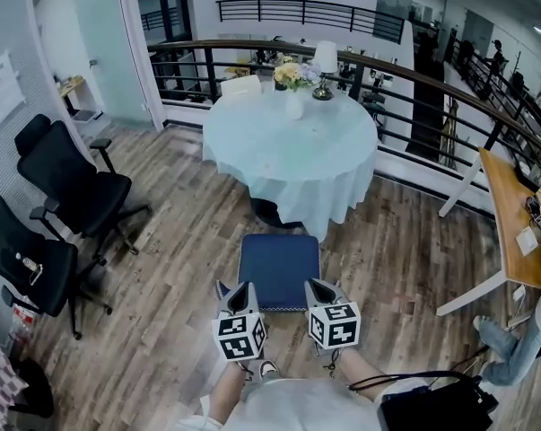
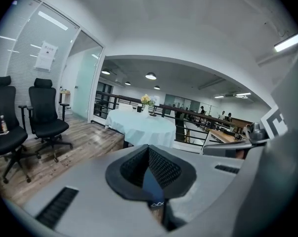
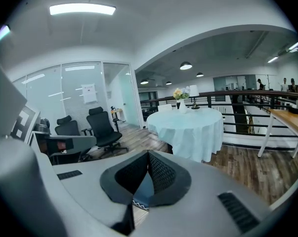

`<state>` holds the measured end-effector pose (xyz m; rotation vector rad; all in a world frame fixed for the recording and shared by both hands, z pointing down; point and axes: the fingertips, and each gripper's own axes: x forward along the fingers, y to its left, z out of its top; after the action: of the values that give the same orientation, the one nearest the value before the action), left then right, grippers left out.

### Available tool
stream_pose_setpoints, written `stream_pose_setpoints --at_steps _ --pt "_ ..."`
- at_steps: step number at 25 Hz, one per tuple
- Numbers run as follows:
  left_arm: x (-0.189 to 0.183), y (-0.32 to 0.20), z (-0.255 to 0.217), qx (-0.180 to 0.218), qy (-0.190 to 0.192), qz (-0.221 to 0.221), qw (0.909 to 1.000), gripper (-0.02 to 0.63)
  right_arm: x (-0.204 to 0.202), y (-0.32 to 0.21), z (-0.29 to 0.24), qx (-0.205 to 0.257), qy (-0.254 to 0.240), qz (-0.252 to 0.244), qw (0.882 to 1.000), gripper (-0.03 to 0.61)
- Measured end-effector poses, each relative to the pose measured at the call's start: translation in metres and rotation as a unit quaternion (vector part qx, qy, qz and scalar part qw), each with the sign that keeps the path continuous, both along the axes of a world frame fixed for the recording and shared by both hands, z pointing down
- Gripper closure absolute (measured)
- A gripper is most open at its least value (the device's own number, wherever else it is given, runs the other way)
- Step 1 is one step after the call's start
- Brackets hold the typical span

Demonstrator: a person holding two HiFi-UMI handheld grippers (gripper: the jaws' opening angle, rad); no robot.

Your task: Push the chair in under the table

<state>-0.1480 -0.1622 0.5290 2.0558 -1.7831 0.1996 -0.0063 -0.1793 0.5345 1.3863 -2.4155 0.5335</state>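
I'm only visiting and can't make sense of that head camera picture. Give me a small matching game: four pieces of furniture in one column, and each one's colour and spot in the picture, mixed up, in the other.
Column one:
1. chair seat
2. table
3. office chairs
4. desk

Column two:
A. black, far left
B. light wood, right edge
C. dark blue, low in the middle
D. pale and round, upper middle

Pairs: 1-C, 2-D, 3-A, 4-B
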Motion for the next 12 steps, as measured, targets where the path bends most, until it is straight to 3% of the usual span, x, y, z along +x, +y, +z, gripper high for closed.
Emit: stream_pose_setpoints --at_steps 12 --pt "-0.007 -0.037 0.029 -0.035 0.003 0.035 0.9988 0.611 0.001 -0.020 0.026 -0.036 0.003 0.031 0.999 0.561"
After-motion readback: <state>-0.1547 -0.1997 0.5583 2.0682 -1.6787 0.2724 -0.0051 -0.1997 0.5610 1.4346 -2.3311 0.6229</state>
